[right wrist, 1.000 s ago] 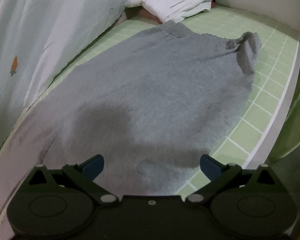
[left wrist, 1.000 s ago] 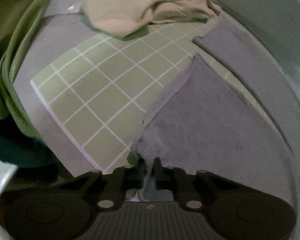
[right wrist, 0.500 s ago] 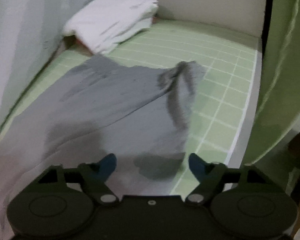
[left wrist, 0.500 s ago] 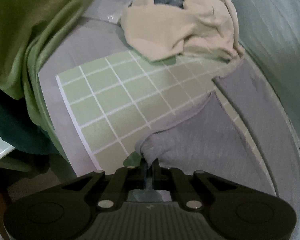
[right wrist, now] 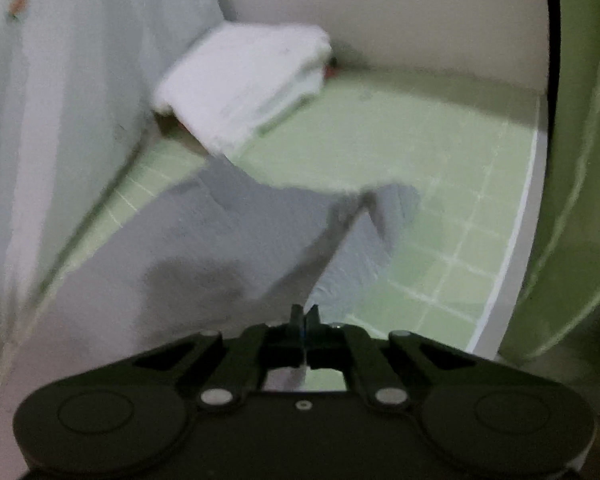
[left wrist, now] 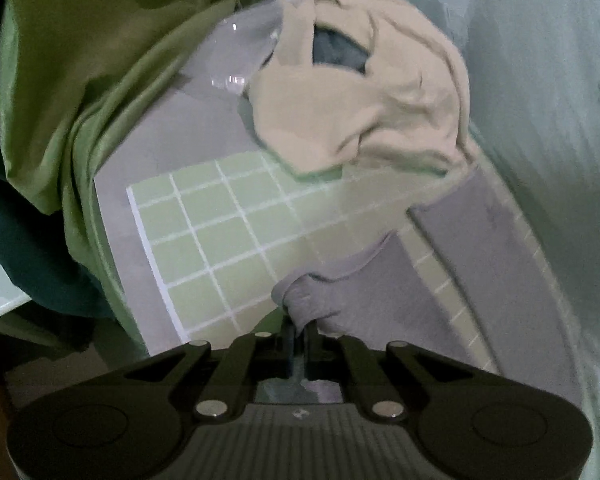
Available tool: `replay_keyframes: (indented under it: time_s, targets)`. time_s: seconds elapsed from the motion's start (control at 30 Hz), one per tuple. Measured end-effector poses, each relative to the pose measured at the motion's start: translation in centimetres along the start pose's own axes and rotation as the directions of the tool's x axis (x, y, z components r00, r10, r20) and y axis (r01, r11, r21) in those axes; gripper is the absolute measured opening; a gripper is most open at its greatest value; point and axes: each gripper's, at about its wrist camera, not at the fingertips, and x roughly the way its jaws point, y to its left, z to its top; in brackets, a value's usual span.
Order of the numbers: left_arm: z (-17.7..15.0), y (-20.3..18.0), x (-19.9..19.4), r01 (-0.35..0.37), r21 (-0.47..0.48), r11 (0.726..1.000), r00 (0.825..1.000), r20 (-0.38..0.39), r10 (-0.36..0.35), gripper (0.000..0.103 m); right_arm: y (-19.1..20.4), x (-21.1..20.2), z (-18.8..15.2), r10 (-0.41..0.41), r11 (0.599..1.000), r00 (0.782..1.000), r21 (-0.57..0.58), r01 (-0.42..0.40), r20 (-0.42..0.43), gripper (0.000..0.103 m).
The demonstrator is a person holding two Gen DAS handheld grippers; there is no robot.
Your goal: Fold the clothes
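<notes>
2 hand-held grippers, left (left wrist: pixel 298 330) & right (right wrist: pixel 305 314), pinch 1 grey garment (left wrist: pixel 384 292) (beige one (left wrist: pixel 364 96) behind).

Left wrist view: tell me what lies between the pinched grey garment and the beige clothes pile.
Only bare green checked mat shows between the grey garment, pinched by the left gripper, and the beige clothes pile.

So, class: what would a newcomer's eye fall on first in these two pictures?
The grey garment spread over the green checked mat, one corner bunched in the shut left gripper. A crumpled beige garment lies beyond it. In the right view, a folded white stack sits in the far corner.
</notes>
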Motion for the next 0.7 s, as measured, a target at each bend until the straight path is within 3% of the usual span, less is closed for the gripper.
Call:
replay_keyframes:
  time_s: [0.17,0.33,0.43,0.63,0.7]
  targets:
    - [2.4,-1.9,-3.9,0.125,-0.021,0.992,0.989,0.082,-0.123,0.003,2.1,-5.3,4.4,0.085,0.996,0.98,-0.039,-0.08,0.182,0.001]
    - [4.7,-4.0,-8.0,0.256,-0.025,0.966,0.953,0.177,-0.248,0.003,4.5,-9.1,8.0,0.206,0.979,0.936,-0.064,-0.196,0.287,0.001]
    - [4.8,-4.8,-8.8,0.18,0.028,0.983,0.952,0.246,-0.181,0.003,5.1,-8.9,7.8,0.21,0.978,0.935,-0.064,-0.2,0.286,0.0]
    - [5.5,-4.8,-6.5,0.155,-0.036,0.987,0.965,0.221,-0.143,0.003,6.0,-5.9,5.9,0.186,0.982,0.957,-0.007,-0.189,0.221,0.001]
    - [5.8,-5.7,-5.5,0.131,-0.029,0.991,0.968,0.222,-0.121,0.003,6.8,-5.1,5.3,0.169,0.986,0.961,-0.037,-0.165,0.217,0.001]
